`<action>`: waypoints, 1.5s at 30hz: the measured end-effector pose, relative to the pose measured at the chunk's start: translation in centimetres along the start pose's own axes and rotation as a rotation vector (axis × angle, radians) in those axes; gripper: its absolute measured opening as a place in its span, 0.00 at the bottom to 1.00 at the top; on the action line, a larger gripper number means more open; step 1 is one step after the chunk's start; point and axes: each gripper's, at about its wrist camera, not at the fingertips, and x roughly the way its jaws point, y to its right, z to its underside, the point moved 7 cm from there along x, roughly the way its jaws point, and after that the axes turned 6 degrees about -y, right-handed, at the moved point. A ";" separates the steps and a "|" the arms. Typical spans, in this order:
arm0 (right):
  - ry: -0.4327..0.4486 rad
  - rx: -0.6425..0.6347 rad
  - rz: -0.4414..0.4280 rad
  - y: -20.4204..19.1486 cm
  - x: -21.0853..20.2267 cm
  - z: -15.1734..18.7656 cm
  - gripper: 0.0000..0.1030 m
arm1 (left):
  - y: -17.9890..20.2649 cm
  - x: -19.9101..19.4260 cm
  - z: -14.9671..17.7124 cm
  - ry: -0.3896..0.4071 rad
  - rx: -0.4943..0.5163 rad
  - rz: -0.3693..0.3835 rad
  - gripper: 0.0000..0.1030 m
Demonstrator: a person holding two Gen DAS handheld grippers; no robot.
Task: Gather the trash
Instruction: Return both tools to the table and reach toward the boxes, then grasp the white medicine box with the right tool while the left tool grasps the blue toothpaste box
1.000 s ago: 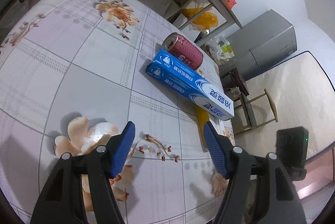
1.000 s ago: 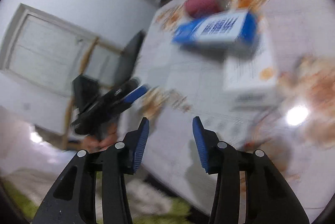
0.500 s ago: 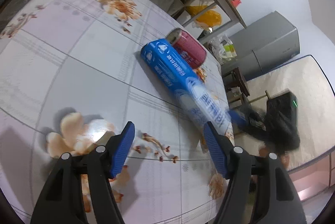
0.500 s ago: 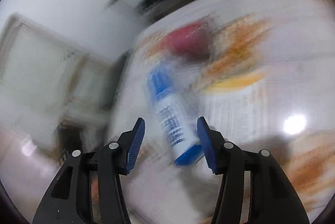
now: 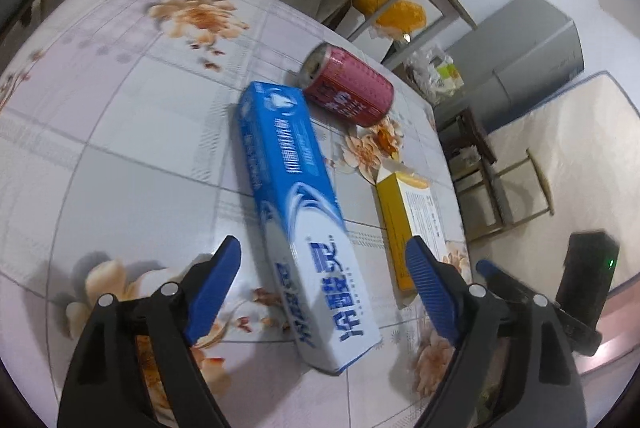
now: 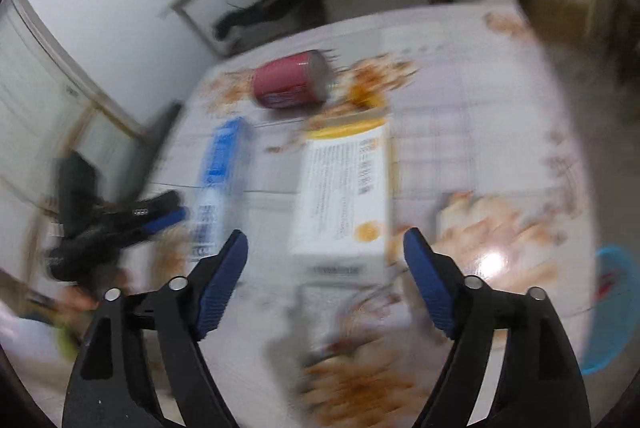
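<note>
Since a second earlier, both sets of jaws had spread wider and were opening. At lower centre of the left wrist view, the left gripper (image 5: 323, 272) straddled the blue toothpaste box's (image 5: 298, 204) near end without touching it. The right gripper (image 6: 325, 268) framed the white-and-yellow carton (image 6: 344, 196), pads clear. A red can (image 5: 347, 86) lay on the floral tablecloth (image 5: 120, 116) above both.

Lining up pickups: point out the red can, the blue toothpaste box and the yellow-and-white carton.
red can (image 5: 352, 90), left wrist view, on its side wall.
blue toothpaste box (image 5: 298, 196), left wrist view, top face.
yellow-and-white carton (image 6: 344, 188), right wrist view, printed white face.
</note>
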 end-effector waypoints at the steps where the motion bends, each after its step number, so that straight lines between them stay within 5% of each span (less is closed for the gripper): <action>1: -0.004 -0.016 0.041 -0.2 0.6 -0.3 0.79 | 0.3 0.2 0.1 -0.002 0.006 -0.005 0.80; 11: -0.093 -0.119 0.174 -0.8 8.0 -1.3 0.77 | -0.1 0.1 0.8 -0.006 0.019 -0.093 0.81; 17: -0.084 -0.061 0.181 0.4 7.2 0.0 0.67 | 0.7 1.5 0.3 -0.020 0.055 -0.162 0.82; 22: -0.071 -0.016 0.196 1.7 5.5 1.7 0.67 | 1.0 3.8 -0.1 -0.025 0.141 -0.311 0.82; 26: -0.063 0.001 0.181 2.1 5.0 2.5 0.67 | 1.2 4.5 0.2 -0.024 0.218 -0.407 0.61; 32: -0.064 0.008 0.151 2.1 4.2 3.6 0.67 | 1.4 3.5 1.4 -0.035 0.257 -0.380 0.49; 38: -0.084 0.034 0.087 2.1 2.5 6.6 0.67 | 3.0 1.9 6.1 -0.139 0.319 -0.255 0.49; 45: -0.112 0.094 0.036 2.3 0.2 10.3 0.70 | 3.4 0.6 9.9 -0.212 0.331 -0.249 0.51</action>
